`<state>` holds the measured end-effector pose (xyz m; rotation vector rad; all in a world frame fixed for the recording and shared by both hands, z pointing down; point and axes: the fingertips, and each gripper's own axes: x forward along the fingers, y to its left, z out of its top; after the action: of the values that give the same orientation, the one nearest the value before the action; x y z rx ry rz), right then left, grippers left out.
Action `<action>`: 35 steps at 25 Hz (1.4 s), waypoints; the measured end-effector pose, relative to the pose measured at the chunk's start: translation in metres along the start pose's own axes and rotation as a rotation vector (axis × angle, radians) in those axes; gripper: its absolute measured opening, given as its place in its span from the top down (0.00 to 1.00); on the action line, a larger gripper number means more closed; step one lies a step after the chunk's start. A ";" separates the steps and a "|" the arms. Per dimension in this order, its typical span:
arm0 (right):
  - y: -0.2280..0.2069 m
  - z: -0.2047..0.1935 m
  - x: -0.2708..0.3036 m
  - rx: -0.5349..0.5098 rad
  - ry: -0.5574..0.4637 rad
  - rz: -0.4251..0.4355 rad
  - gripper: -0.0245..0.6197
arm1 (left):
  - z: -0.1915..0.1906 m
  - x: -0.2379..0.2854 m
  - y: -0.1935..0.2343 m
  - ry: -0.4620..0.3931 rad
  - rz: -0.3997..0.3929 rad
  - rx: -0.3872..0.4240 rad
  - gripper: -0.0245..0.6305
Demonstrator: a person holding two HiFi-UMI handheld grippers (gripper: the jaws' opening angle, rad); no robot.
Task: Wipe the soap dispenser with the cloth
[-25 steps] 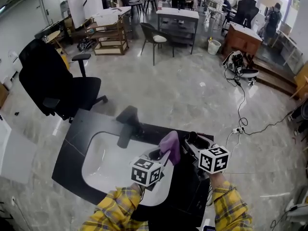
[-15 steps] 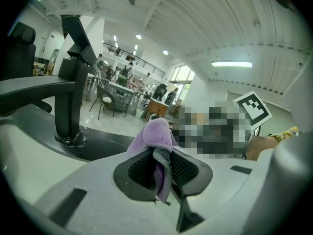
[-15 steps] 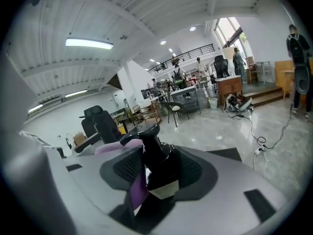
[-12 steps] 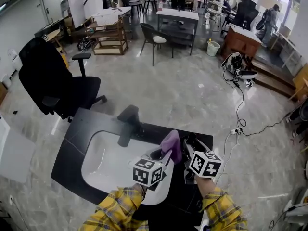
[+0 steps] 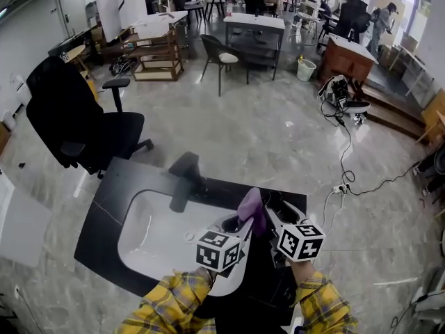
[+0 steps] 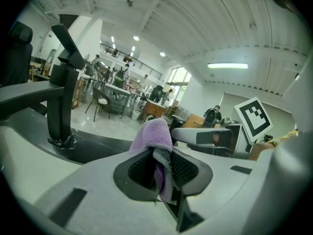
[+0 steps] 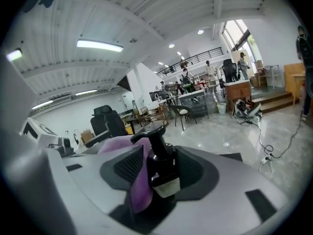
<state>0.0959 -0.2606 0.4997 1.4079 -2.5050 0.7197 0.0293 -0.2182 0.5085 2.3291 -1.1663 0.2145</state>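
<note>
Our left tongs [image 6: 161, 168] pinch the purple cloth [image 6: 155, 132] — it lies against the soap dispenser [image 7: 158, 151], a dark pump bottle clamped in our right tongs [image 7: 159, 176] above the bench [image 5: 115, 190].

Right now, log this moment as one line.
left gripper: shut on cloth | right gripper: shut on soap dispenser | cloth: against soap dispenser's side
</note>
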 end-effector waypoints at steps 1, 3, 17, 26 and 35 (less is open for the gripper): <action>0.000 0.001 -0.002 -0.012 -0.005 0.016 0.67 | 0.001 0.001 -0.003 -0.001 -0.003 0.017 0.86; 0.000 0.002 -0.005 -0.011 -0.015 0.038 0.67 | 0.001 0.005 -0.007 0.007 -0.008 0.055 0.86; -0.016 -0.014 -0.017 0.021 -0.010 0.018 0.71 | -0.026 0.021 0.006 0.062 0.025 0.062 0.86; -0.020 -0.015 -0.019 -0.102 0.039 0.088 0.71 | -0.037 0.019 0.014 0.084 0.048 0.081 0.86; -0.008 -0.004 -0.006 -0.334 0.108 0.264 0.67 | -0.036 -0.003 0.020 0.045 0.068 0.008 0.86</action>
<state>0.1052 -0.2575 0.5030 0.9157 -2.5992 0.3781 0.0151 -0.2073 0.5453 2.2812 -1.2260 0.2945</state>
